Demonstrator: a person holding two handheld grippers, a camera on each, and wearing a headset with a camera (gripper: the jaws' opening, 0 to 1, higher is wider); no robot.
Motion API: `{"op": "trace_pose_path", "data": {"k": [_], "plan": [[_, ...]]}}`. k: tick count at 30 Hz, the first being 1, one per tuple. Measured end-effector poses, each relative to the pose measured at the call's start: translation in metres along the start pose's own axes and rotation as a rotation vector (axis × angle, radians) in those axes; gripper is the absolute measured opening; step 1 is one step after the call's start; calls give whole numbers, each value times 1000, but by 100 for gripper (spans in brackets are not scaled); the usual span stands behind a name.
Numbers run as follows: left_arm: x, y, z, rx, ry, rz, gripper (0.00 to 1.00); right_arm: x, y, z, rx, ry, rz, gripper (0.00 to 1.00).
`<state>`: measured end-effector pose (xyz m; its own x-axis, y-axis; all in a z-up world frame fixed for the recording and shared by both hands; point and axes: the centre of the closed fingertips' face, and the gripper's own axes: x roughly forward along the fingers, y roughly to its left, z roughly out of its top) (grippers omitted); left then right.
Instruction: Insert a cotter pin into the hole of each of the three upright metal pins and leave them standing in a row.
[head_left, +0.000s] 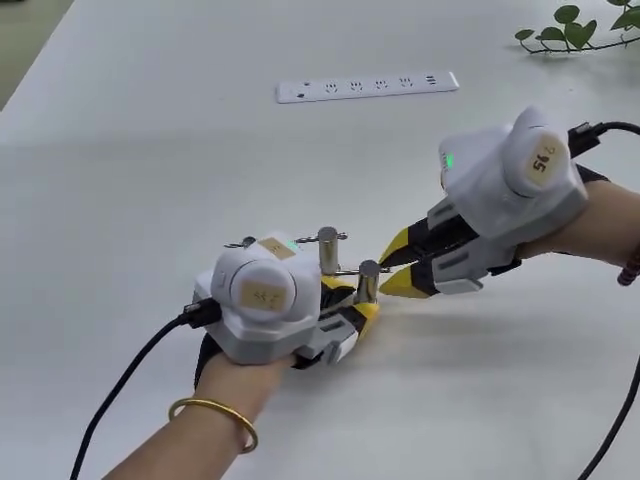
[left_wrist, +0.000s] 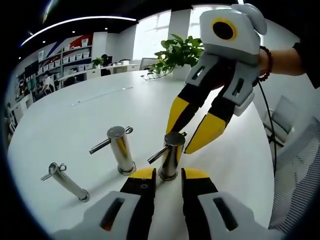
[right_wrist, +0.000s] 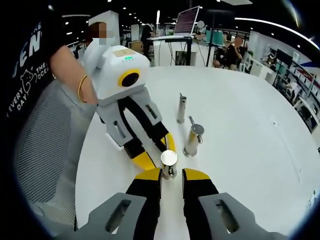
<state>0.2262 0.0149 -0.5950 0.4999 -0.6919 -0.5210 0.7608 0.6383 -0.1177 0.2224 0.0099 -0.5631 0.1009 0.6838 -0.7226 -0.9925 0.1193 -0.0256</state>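
My left gripper (left_wrist: 170, 175) is low on the desk (head_left: 150, 180). Its fingers (left_wrist: 144, 185) are almost closed. The foot of the first metal pin (left_wrist: 172, 150) sits between their yellow tips. The tips touch the foot on both sides, so I have hold of it. This pin stands straight up. A cotter pin (left_wrist: 159, 154) goes through the hole near its top and sticks out on one side.

My right gripper (right_wrist: 172, 176) is up at the top of the same pin, on the side toward the right edge of the desk. Its fingers (right_wrist: 149, 184) are only a little way apart. Their tips are right by the other end of the cotter pin. I cannot tell if they pinch it or just sit next to it.

The second metal pin (left_wrist: 121, 150) stands just beside the first one. The third metal pin (left_wrist: 67, 181) stands past that. The three make a row near the middle of the desk. The second cotter pin (left_wrist: 100, 146) goes through the top of the second one. The third cotter pin (left_wrist: 54, 171) is in the top of the third one.

A white power strip (head_left: 367, 87) lies flat, well apart from the pins, toward the far edge of the desk. Green plant leaves (head_left: 575, 30) lie by the far right corner.
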Motion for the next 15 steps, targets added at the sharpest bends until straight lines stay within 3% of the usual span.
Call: {"op": "trace_pose_path", "data": {"k": [4, 15], "plan": [[-9, 2, 1, -7, 1, 9, 23, 2, 1, 10, 70, -52, -10, 13], [-31, 6, -5, 14, 27, 32, 28, 13, 8, 15, 76, -51, 4, 13]]}}
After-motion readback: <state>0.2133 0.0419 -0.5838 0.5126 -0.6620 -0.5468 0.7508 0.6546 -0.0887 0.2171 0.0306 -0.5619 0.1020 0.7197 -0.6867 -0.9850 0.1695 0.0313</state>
